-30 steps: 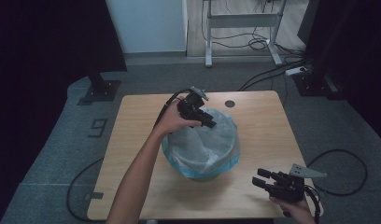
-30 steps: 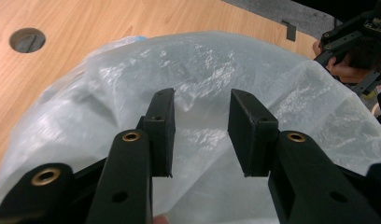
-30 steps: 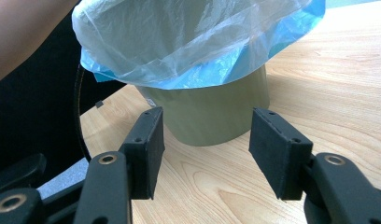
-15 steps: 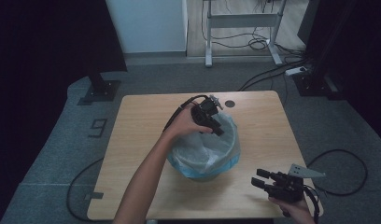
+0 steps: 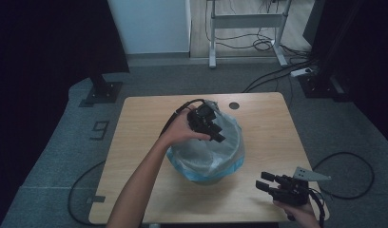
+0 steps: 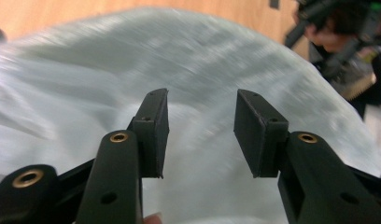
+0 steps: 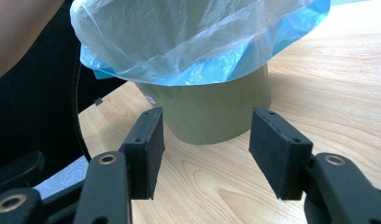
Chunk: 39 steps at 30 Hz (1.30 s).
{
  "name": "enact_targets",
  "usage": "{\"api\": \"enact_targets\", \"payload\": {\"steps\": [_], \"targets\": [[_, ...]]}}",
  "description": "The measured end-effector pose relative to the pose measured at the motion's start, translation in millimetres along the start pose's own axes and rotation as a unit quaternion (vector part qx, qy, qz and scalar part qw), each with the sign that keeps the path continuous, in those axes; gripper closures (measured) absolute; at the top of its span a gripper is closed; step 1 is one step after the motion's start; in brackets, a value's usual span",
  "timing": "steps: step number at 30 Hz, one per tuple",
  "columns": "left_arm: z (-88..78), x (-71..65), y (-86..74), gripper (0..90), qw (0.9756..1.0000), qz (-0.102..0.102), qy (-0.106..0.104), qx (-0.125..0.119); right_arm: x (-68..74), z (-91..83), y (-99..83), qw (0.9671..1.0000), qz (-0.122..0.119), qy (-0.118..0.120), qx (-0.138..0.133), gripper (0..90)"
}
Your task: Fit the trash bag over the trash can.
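Observation:
An olive-green bin (image 7: 216, 100) lined with a pale plastic bag (image 5: 208, 152) with a blue edge stands in the middle of the wooden table (image 5: 135, 142). My left gripper (image 5: 218, 136) hovers over the far side of the bag's mouth and points down into it. Its jaws have just been opening and stand open, with only the crinkled bag (image 6: 132, 56) behind them and nothing between them. My right gripper (image 5: 262, 181) rests near the table's front right corner, open and aimed at the bin. Between its jaws (image 7: 205, 119) is only bare table in front of the bin.
A small round hole (image 5: 234, 105) sits near the table's far edge behind the bin. Cables lie on the grey floor to the right (image 5: 344, 161) and at the back. A black stand base (image 5: 104, 90) is beyond the table's left corner.
My left gripper has shifted to the right along the bin's far rim and a little nearer, over the bag's mouth. The right gripper has kept still.

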<state>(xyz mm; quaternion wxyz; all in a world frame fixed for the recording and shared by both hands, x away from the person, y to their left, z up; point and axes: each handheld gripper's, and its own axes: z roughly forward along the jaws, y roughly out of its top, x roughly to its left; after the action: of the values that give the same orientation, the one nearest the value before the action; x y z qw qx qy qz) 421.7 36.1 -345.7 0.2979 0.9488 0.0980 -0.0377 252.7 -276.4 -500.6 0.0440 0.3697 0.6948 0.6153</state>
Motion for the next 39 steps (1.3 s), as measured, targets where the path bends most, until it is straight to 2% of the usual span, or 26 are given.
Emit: {"api": "enact_targets", "payload": {"steps": [3,12,16,20,22,24,29,30,33,39], "targets": [[2.8,-8.3,-3.9,54.1,0.9997,0.011,-0.008,0.018,1.0,1.8,-0.3,1.0000,0.000,0.001,0.003,43.9],[14.3,-14.1,-8.8,53.3,0.9984,0.010,-0.014,0.053,3.5,6.4,-0.7,1.0000,-0.003,0.004,0.008,43.4],[13.9,-15.7,-7.4,51.6,0.9986,0.014,-0.010,0.049,2.4,6.3,-1.7,0.9999,-0.002,0.003,0.009,43.2],[7.2,-15.2,-9.0,47.2,0.9995,0.009,0.000,0.031,2.2,4.9,-1.3,1.0000,0.000,0.003,0.007,43.1],[-0.4,-15.1,-11.5,46.2,0.9998,0.006,0.011,0.016,1.8,3.7,-0.9,1.0000,0.000,0.002,0.005,43.1],[-10.3,-16.4,-15.2,42.7,0.9996,-0.002,0.027,-0.001,0.9,2.6,-0.8,1.0000,0.001,0.000,0.004,43.0],[-29.0,-20.0,-26.2,37.6,0.9979,-0.015,0.043,-0.045,0.3,2.0,-0.8,1.0000,-0.002,-0.008,0.005,42.3],[-29.0,-20.0,-26.2,37.3,0.9979,-0.015,0.043,-0.045,0.3,2.0,-0.8,1.0000,-0.002,-0.008,0.005,42.3],[-40.3,-24.2,-39.8,36.4,0.9945,-0.030,0.072,-0.070,0.0,0.5,-0.7,0.9999,-0.004,-0.016,0.005,42.0],[-58.6,-35.0,-62.6,36.4,0.9878,-0.042,0.101,-0.111,-1.6,0.0,-1.4,0.9996,-0.008,-0.026,0.009,41.7]]}}
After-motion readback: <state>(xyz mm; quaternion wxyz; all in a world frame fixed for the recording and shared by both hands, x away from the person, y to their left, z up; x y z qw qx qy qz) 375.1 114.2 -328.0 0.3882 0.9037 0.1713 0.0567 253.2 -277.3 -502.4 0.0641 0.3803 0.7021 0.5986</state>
